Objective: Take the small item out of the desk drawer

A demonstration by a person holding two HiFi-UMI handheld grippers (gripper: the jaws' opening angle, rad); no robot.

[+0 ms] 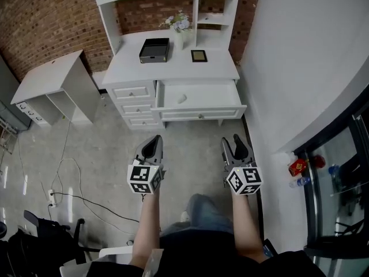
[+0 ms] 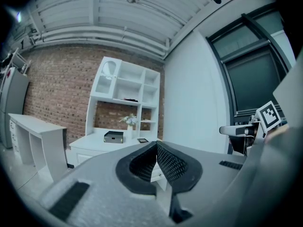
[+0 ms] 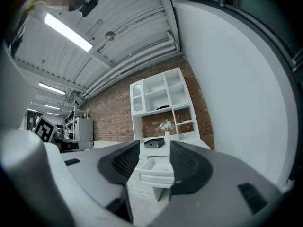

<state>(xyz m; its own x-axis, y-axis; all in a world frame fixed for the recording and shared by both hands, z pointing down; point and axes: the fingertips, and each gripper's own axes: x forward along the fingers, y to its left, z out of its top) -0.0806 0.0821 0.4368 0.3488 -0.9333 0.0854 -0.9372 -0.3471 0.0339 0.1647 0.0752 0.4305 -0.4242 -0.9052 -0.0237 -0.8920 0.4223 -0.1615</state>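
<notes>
Nearest the head camera, the person's two forearms reach forward over the grey floor (image 1: 104, 149), one gripper in each hand, both held in the air and well short of the desk. On the left gripper (image 1: 153, 143) the jaws are pressed together, their black ribbed pads meeting at the tips with nothing between them. On the right gripper (image 1: 236, 144) the jaws are spread and hold nothing; in the right gripper view the distant open drawer simply shows through the gap. A black cable (image 1: 75, 198) trails over the floor to the left of the arms.

Beyond the grippers stands the white desk with its wide right-hand drawer (image 1: 202, 113) pulled out. The small item (image 1: 182, 98), pale and rounded, lies on the drawer's bottom left of the middle, touched by neither gripper. Left of that drawer is a stack of three closed small drawers (image 1: 134, 105).

On the tabletop (image 1: 179, 71) farther back sit a black box (image 1: 154, 50) and, to its right, a small dark-framed panel (image 1: 199, 55), with a vase of flowers (image 1: 181, 27) behind them against the brick wall (image 1: 52, 22).
</notes>
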